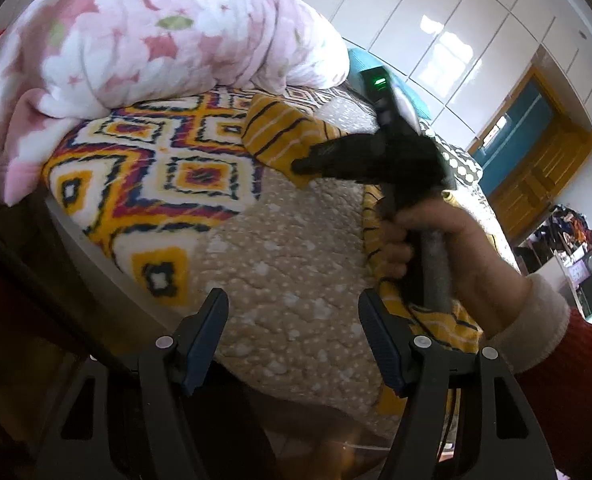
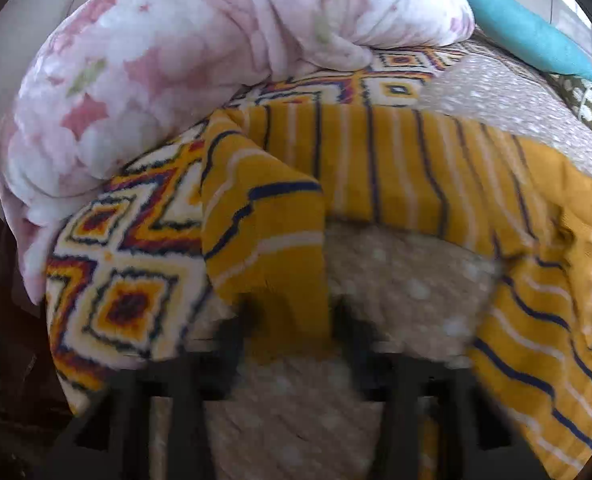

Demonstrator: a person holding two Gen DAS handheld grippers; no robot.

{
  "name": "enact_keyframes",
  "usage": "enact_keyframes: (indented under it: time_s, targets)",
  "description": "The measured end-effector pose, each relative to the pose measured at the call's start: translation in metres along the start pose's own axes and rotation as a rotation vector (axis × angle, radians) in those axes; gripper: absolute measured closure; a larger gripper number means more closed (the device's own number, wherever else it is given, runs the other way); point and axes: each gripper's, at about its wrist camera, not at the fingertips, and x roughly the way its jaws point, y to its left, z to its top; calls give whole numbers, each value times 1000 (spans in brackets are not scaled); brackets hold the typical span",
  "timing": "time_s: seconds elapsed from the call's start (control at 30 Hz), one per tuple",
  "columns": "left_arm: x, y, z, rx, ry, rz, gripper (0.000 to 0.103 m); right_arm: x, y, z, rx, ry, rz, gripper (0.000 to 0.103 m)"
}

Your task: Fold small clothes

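Note:
A mustard-yellow striped small garment (image 2: 396,168) lies spread on the beige dotted bed cover (image 2: 396,280); it also shows in the left wrist view (image 1: 284,136). My right gripper (image 2: 292,320) stands at the hem of its sleeve (image 2: 264,232), which hangs between the blurred fingers. Its jaws look partly apart, so the grip is unclear. The right gripper also shows in the left wrist view (image 1: 302,166), at the garment's edge. My left gripper (image 1: 292,340) is open and empty above the beige cover, left of the garment's near part (image 1: 436,316).
A pink floral quilt (image 1: 148,36) is piled at the back left. A colourful diamond-patterned blanket (image 1: 144,168) lies under it. A turquoise pillow (image 2: 524,28) sits at the back right. The bed edge drops off at the left. White wardrobes (image 1: 456,32) stand behind.

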Motion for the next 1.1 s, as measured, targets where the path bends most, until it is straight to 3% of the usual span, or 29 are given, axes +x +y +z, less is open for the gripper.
enact_keyframes:
  time_s: [0.17, 0.23, 0.3, 0.37, 0.43, 0.53, 0.6, 0.73, 0.97, 1.1]
  targets:
    - [1, -4, 3, -12, 8, -36, 37, -93, -54, 1, 138, -164, 99, 87]
    - [1, -13, 4, 6, 9, -53, 37, -149, -111, -11, 257, -248, 132, 87]
    - [2, -26, 4, 39, 10, -65, 37, -186, -155, -30, 339, -298, 108, 87]
    - [5, -36, 5, 64, 17, -73, 36, -226, -211, -61, 428, -345, 4, 87]
    - [10, -48, 5, 85, 32, -85, 36, -256, -272, -104, 547, -360, -157, 86]
    - [17, -65, 6, 108, 54, -103, 36, -270, -330, -157, 635, -260, -448, 73]
    - [21, -79, 6, 133, 60, -113, 34, -278, -346, -189, 657, -238, -490, 73]
    - [34, -109, 7, 194, 80, -108, 32, -282, -340, -209, 624, -277, -459, 70]
    - [62, -141, 17, 202, 117, -131, 32, -251, -316, -179, 427, -269, -404, 67]
    - [104, -166, 61, 259, 73, -110, 26, -230, -314, -159, 396, -264, -406, 61]
